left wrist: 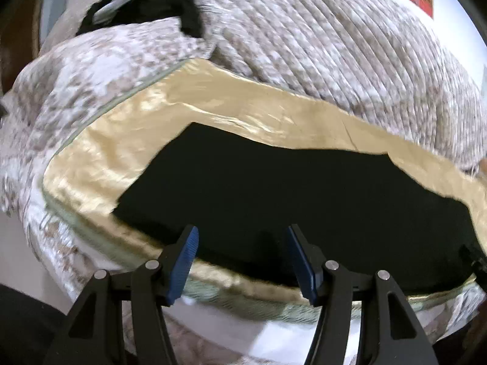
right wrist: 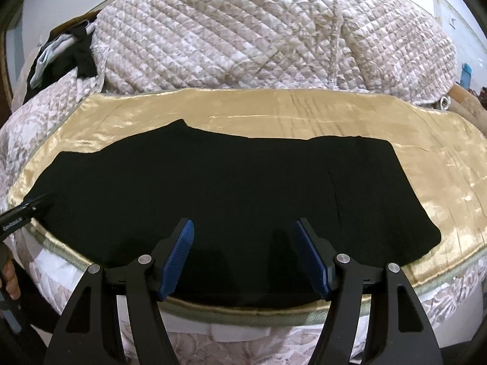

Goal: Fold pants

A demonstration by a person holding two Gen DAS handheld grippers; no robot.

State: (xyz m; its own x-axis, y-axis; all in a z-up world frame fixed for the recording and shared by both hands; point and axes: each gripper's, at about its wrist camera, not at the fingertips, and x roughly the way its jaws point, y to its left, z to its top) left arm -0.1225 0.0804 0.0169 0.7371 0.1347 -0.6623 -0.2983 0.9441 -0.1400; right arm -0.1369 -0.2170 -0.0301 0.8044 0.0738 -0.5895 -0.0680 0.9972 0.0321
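Note:
Black pants [right wrist: 231, 188] lie flat and stretched sideways across a shiny gold sheet [right wrist: 274, 112] on the bed. In the left wrist view the same pants [left wrist: 274, 188] fill the lower middle on the gold sheet [left wrist: 100, 164]. My left gripper [left wrist: 242, 237] hovers over the near edge of the pants, open, nothing between its blue pads. My right gripper [right wrist: 243, 231] is open too, above the near edge of the pants near their middle. The left gripper's dark tip [right wrist: 27, 210] shows at the pants' left end in the right wrist view.
A quilted beige-and-white bedspread [right wrist: 243, 36] is heaped behind the gold sheet. Dark and pale clothes [right wrist: 64, 51] lie at the back left. The bed's near edge with green piping [right wrist: 243, 313] runs just below the pants. A person's hand [right wrist: 12, 279] shows at the far left.

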